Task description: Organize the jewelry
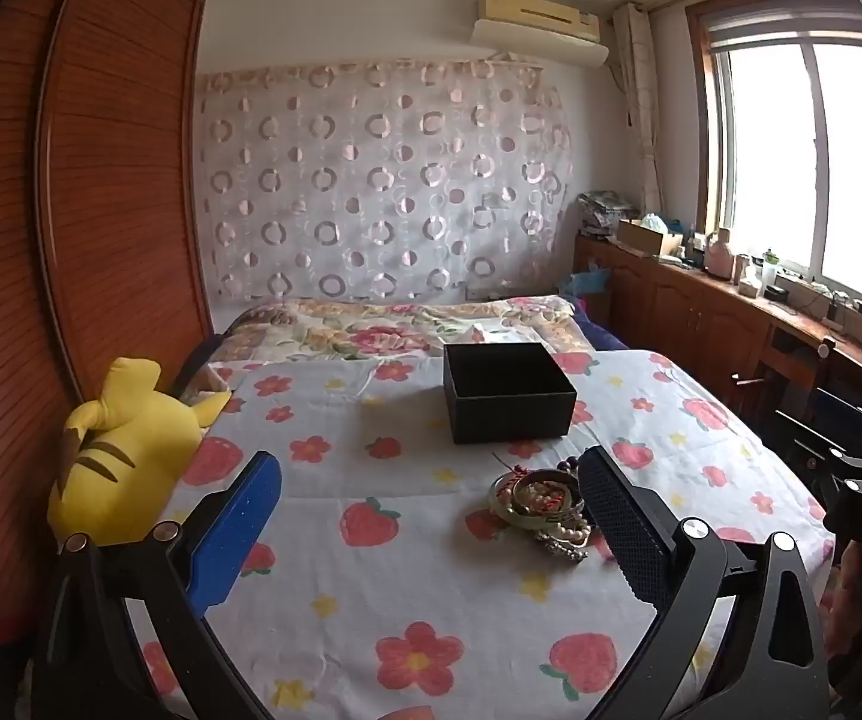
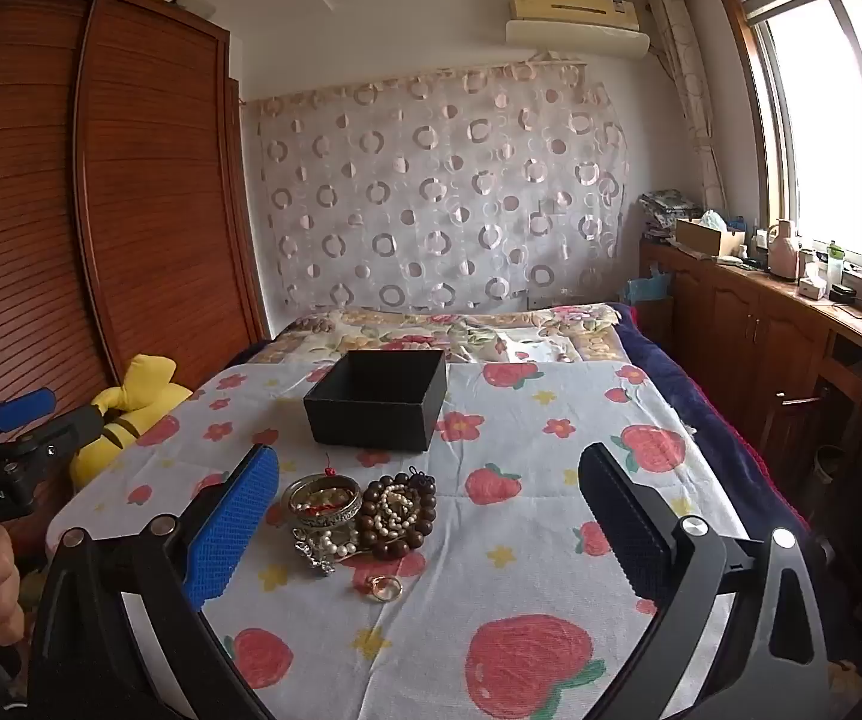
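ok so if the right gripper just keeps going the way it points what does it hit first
Probably the strawberry-print bedspread. The right gripper is open, tilted down, with bare cloth between its fingers; the wooden bead bracelet lies left of centre and the black box further back. Depth is uncertain.

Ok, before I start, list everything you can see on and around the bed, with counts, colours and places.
box: one, black, open and empty, on the sheet beyond the jewelry
bangle: one, silver-toned, left part of the pile
wooden beads: one string, dark brown, right part of the pile
pearls: one strand at least, white, lying on the pile
ring: one, gold-coloured, alone on the near side of the pile
sheet: one, white with red strawberries and flowers, covering the bed
plush toy: one, yellow, left edge of the bed
wardrobe: one, brown wood, left wall
window: one, bright, right wall
left gripper: open, empty
right gripper: open, empty
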`<action>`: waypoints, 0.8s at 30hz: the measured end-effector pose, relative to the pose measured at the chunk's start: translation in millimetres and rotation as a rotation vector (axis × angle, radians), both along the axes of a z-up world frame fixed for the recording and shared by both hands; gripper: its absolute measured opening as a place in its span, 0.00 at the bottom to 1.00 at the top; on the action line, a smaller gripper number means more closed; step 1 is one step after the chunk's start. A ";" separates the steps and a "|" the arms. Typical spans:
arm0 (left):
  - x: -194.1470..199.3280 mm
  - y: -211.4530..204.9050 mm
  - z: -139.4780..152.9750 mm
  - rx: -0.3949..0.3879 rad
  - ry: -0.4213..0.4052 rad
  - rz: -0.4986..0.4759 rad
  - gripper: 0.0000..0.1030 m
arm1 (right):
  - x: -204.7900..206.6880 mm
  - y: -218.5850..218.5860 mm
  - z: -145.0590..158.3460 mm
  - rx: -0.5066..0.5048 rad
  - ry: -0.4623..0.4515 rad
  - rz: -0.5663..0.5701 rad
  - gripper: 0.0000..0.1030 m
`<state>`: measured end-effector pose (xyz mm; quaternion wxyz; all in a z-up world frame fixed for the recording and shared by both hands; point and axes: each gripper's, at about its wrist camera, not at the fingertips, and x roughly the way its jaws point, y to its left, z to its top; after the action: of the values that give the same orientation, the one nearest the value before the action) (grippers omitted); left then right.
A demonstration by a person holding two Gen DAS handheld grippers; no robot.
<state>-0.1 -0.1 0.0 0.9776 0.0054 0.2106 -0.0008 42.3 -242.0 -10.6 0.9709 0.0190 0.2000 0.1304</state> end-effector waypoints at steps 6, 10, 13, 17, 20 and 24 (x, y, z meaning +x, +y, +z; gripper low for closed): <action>0.6 -0.6 -0.5 0.001 0.001 0.002 0.93 | -0.2 0.1 0.6 0.000 0.000 -0.001 0.98; 0.2 -0.1 0.0 -0.001 -0.001 0.001 0.93 | -0.3 -0.2 1.0 0.004 -0.001 -0.001 0.98; 0.0 0.2 0.0 -0.003 -0.003 0.001 0.93 | -0.4 -0.4 1.1 0.005 -0.002 -0.001 0.98; -0.3 0.1 0.1 -0.003 -0.003 0.000 0.93 | 0.4 -0.3 0.8 0.005 -0.003 0.000 0.98; -0.2 0.2 0.1 -0.003 -0.003 0.000 0.93 | 0.2 -0.2 0.9 0.005 -0.004 -0.002 0.98; -0.3 0.0 0.2 -0.001 -0.004 0.001 0.93 | -0.2 -0.2 0.6 0.005 -0.006 -0.001 0.98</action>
<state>-0.4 -0.1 0.2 0.9780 0.0049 0.2087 -0.0003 42.1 -242.2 -10.0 0.9715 0.0211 0.1968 0.1306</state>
